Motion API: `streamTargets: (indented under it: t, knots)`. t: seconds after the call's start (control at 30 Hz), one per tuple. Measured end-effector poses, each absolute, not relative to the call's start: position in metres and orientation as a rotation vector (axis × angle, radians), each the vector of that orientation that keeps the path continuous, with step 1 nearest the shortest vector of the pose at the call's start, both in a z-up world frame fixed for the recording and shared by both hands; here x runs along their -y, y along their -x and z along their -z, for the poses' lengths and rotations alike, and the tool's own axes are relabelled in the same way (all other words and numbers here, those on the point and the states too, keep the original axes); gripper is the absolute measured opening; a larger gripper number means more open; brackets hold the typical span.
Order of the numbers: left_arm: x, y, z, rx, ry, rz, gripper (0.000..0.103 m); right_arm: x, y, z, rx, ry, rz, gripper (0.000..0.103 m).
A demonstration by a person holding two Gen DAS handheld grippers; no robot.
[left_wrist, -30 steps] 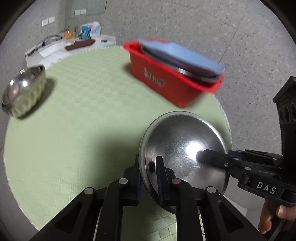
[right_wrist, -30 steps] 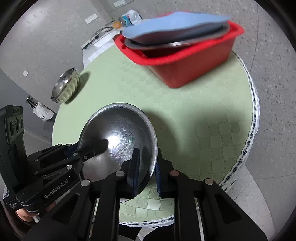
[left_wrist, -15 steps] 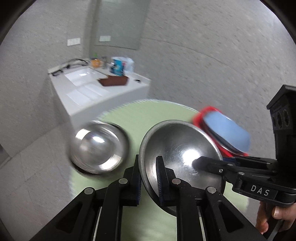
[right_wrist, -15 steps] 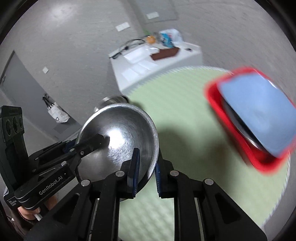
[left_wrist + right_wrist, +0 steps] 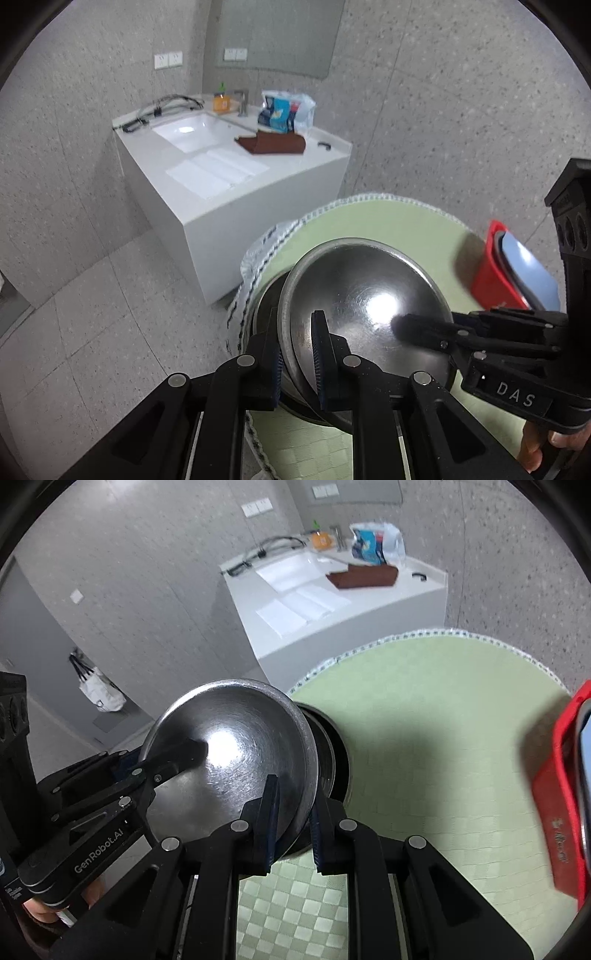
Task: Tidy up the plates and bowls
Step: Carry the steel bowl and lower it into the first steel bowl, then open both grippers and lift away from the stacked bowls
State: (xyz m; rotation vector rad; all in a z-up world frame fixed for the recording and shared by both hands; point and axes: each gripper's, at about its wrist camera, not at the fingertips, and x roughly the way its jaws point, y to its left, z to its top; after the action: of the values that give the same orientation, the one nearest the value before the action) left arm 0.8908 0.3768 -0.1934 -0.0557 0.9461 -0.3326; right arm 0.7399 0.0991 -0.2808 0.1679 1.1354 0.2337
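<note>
**Left wrist view: shallow steel bowl carried over the second bowl**

Left wrist view showed the left tongs point(image 5: 297, 354) clamped on the near rim of the shallow steel bowl point(image 5: 365, 302), one finger inside the dish and one behind it. Showed the right tongs point(image 5: 402, 326) pinching the opposite rim, one finger tip lying across the shiny inside. Gripped at two sides, probably to keep the wide, slippery dish from swinging or slipping out of a single pinch.

Held tilted, hollow side toward both cameras, directly above and in front of the deeper steel bowl point(image 5: 332, 753). Hid most of that deeper bowl; only its dark rim peeked out beside the held dish, near the fringed edge of the green-clothed surface point(image 5: 424, 709). Could not tell whether the two bowls touched.

Judged as the nesting step: carried dish brought over the deeper bowl for stacking, not yet set down or released.

Left the red tub point(image 5: 557, 786) with its stacked plates and blue plate point(image 5: 526, 269) well apart from the deeper bowl, on the far side of the cloth.
</note>
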Motion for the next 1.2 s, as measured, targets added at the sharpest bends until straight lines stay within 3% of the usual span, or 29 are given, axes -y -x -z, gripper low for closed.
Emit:
streamTargets:
  t: [0.43, 0.83, 0.97, 1.2]
  knots:
    - [-0.367, -0.941, 0.222, -1.009, -0.009, 0.371, 0.013, -0.108, -0.755, 0.303, -1.178, -0.073, -0.125, 0.015]
    - [-0.327, -0.939, 0.235, -0.979, -0.126, 0.347, 0.028, -0.112, -0.753, 0.308, -1.177, -0.036, -0.103, 0.016]
    - [-0.328, -0.933, 0.237, -0.969, -0.109, 0.345, 0.039, -0.111, -0.752, 0.307, -1.169, -0.043, -0.104, 0.017]
    - [-0.336, -0.928, 0.233, -0.982, -0.035, 0.351, 0.043, -0.106, -0.751, 0.303, -1.152, -0.074, -0.117, 0.017]
